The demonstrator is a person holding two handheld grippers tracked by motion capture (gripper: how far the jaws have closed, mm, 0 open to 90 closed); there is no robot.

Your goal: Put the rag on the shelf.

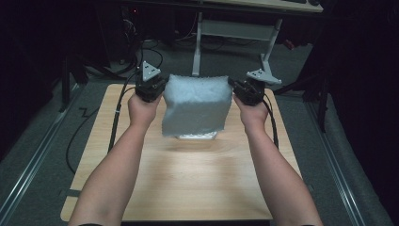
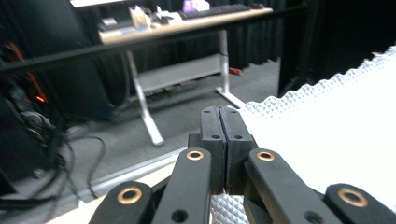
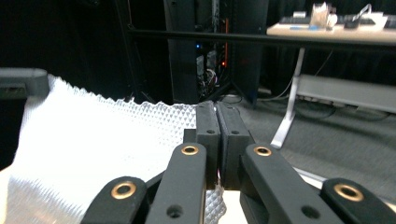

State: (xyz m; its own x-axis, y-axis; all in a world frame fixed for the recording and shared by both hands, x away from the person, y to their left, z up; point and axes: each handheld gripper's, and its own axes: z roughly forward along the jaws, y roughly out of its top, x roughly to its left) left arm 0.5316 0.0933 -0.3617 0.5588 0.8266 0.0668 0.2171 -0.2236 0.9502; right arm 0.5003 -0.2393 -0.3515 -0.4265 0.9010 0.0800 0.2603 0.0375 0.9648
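The left gripper (image 1: 162, 86) is clenched on the upper left corner of a white textured cloth (image 1: 197, 106) in the high view, and the right gripper (image 1: 234, 88) is clenched on the upper right corner. The cloth is stretched between them and hangs down above the wooden table (image 1: 188, 179), its lower edge over a small pale thing on the tabletop that is too hidden to name. Each gripper is held in a hand, the forearms coming in from below, and a cable trails from each one. A grey three-cornered plate sits on top of each gripper.

In the left gripper view the left gripper (image 2: 224, 112) has its two black jaws pressed together, with the cloth (image 2: 336, 135) pinched at their tips and spreading away to the right; its surface shows a raised diamond pattern. A desk (image 2: 187, 25) stands behind on the dark floor.

In the right gripper view the right gripper (image 3: 218, 108) is likewise closed tight on the cloth (image 3: 93, 149), which spreads away to the left. A desk (image 3: 336, 32) stands at the upper right.
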